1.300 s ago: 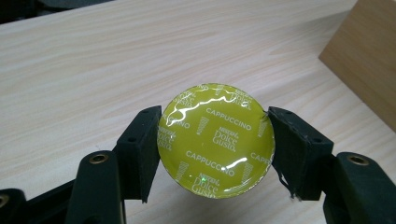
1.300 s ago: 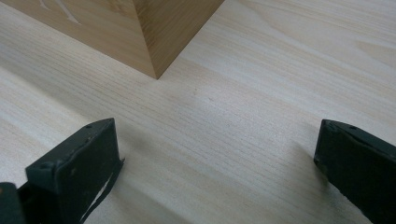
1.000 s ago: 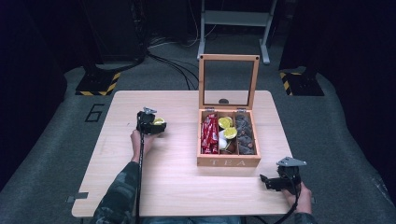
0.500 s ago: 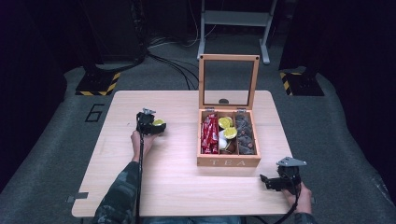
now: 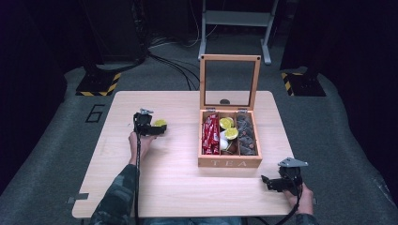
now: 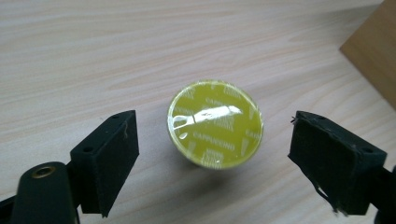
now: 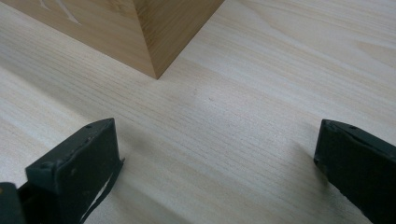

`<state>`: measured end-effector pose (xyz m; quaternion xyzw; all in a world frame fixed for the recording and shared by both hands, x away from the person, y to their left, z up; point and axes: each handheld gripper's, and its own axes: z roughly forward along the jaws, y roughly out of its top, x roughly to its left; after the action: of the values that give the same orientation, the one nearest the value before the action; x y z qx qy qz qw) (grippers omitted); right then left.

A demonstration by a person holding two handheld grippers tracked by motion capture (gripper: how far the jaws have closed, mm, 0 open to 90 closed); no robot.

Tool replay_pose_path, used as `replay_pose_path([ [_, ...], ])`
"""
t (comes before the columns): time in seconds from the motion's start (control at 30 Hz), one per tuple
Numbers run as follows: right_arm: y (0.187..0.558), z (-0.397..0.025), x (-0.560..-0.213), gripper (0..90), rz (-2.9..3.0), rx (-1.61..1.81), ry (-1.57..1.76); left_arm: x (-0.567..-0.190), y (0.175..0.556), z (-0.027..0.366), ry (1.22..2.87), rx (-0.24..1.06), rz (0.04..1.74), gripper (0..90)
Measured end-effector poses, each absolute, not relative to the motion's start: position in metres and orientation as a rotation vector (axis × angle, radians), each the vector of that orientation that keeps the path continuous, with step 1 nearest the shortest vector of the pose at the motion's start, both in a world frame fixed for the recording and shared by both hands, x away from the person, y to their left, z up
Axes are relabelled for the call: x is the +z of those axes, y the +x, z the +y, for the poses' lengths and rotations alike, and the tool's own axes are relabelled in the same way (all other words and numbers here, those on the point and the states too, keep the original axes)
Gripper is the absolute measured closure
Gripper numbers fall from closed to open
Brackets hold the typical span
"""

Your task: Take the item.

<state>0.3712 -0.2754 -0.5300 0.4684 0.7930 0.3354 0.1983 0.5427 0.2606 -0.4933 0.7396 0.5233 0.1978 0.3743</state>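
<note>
Three compartments in the open tea box: red packets left, yellow capsules middle, dark bags right, hard to make out. Left gripper wide around a yellow capsule on the bench, not touching. Right gripper wide, near box corner.

A pale wooden bench stands on grey floor. On it rest an open wooden tea box right of centre and a yellow capsule to the left, well apart from the box.
</note>
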Motion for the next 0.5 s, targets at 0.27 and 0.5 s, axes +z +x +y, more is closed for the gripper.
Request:
replay_pose_path([
  [0.27, 0.371, -0.275, -0.530, 0.0, 2.218, 0.939, 1.311, -0.476, 0.523, 0.263, 1.884, 0.499, 1.282, 14.0],
  [0.5, 0.371, -0.275, -0.530, 0.0, 2.218, 0.939, 1.311, -0.458, 0.502, 0.263, 1.897, 0.533, 1.221, 14.3],
])
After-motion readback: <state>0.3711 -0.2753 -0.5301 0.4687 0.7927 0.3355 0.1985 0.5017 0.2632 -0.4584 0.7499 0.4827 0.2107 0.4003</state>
